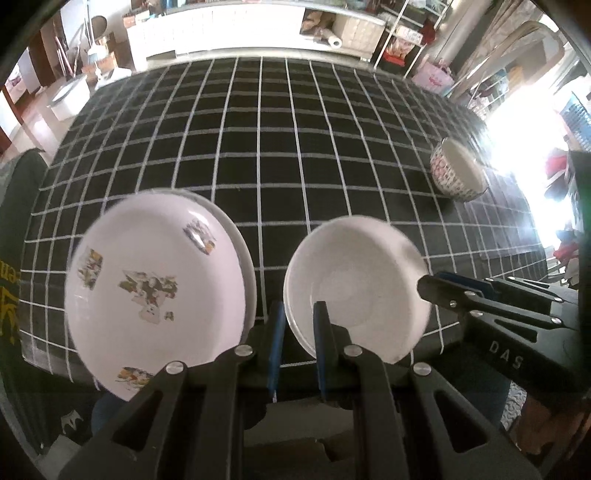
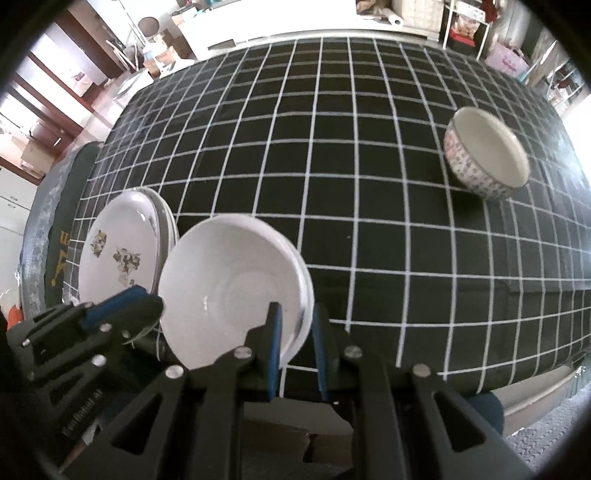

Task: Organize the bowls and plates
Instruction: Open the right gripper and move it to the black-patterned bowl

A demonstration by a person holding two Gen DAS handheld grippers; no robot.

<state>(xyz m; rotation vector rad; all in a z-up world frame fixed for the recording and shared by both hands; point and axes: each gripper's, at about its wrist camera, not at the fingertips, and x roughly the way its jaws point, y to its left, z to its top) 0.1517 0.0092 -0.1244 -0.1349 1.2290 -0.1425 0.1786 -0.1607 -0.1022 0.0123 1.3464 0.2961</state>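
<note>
A plain white bowl (image 1: 354,284) is near the table's front edge. My left gripper (image 1: 298,317) is shut on its left rim. My right gripper (image 2: 297,321) is shut on its right rim (image 2: 303,295); it shows in the left wrist view (image 1: 432,286). The bowl looks tilted in both views. To its left a decorated white plate (image 1: 155,280) lies on another plate; it also shows in the right wrist view (image 2: 118,254). A patterned bowl (image 2: 484,155) stands at the far right, also in the left wrist view (image 1: 458,173).
The table carries a black cloth with a white grid (image 1: 280,147). Its front edge runs just under both grippers. Shelves, boxes and household clutter (image 1: 347,26) stand beyond the far edge. A dark chair back (image 2: 62,206) sits at the left.
</note>
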